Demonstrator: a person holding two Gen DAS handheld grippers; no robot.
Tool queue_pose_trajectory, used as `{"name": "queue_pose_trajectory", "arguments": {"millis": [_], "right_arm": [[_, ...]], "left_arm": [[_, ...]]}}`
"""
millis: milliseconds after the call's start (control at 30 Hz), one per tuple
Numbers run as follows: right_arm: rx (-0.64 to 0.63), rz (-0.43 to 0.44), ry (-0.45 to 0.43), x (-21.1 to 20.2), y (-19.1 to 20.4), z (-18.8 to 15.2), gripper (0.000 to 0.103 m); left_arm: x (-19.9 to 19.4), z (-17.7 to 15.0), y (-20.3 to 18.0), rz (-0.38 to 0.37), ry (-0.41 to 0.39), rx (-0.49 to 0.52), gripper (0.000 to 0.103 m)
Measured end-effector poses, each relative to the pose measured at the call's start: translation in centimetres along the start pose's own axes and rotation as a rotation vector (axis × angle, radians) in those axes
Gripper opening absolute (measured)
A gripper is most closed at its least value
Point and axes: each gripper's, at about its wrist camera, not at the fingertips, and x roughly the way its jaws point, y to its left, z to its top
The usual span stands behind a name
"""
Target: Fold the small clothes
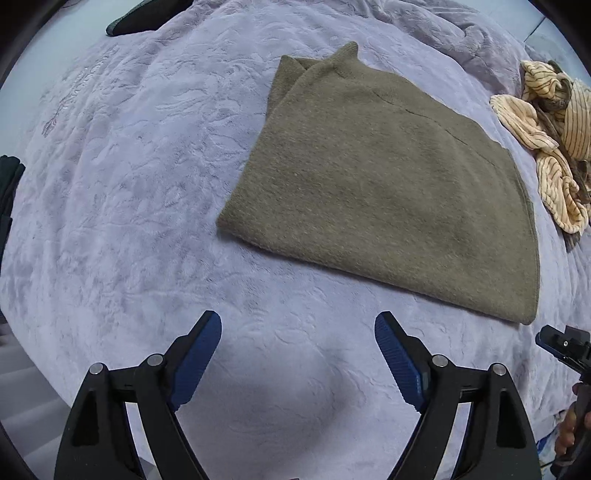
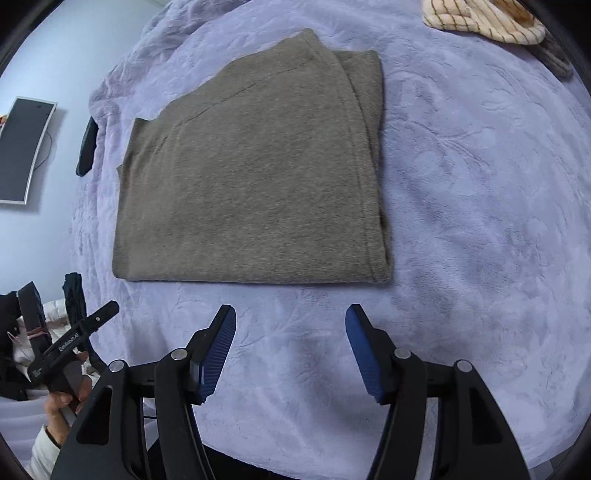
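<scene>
On the bed, over the lilac blanket (image 1: 129,206), your folded olive garment (image 1: 388,184) lies flat, filling the centre of the right wrist view (image 2: 251,184) and sitting toward 1 o'clock in the left wrist view. Its near folded edge runs straight across, just beyond your right gripper (image 2: 291,350), and its layered edges stack along the 3 o'clock side in that view. Your left gripper (image 1: 297,360) hangs over bare blanket, short of the garment's near corner, with its jaws spread wide and holding nothing. Your right gripper's jaws are spread wide as well, empty, apart from the cloth. The blue pads (image 2: 218,354) face each other across open blanket. At 2 o'clock in the left wrist view a crumpled cream striped cloth (image 1: 546,136) lies just beside the garment's far edge, not touching it; the right wrist view catches it at 1 o'clock (image 2: 484,22). At 9 o'clock in the right wrist view a monitor (image 2: 22,151) hangs on the wall past the bed's edge.
</scene>
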Motion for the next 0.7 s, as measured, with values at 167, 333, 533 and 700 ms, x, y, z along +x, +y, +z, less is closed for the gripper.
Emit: {"name": "queue_pose_trajectory", "arguments": {"millis": [167,333,533,700], "right_arm": [[-0.035,0.009,0.021,0.1,1.6,-0.8,0.076],[-0.066,-0.019,0.057,1.1,2.1,-2.0,0.080],[-0.097,-0.049,0.049,1.8,2.9,-3.4,0.083],[-0.112,-0.078,0.057,2.4,4.5,-4.2,0.084]], "left_arm": [[-0.9,-1.3,-1.2,-0.016,0.027,-0.007,0.086],[-1.4,-2.2,-2.0,0.022,0.047,-0.007,0.086],[-1.7,-2.7,-1.8,0.062,0.041,0.025,0.086],[-1.0,-2.8,-1.0,0.022,0.048,0.014,0.086]]}}
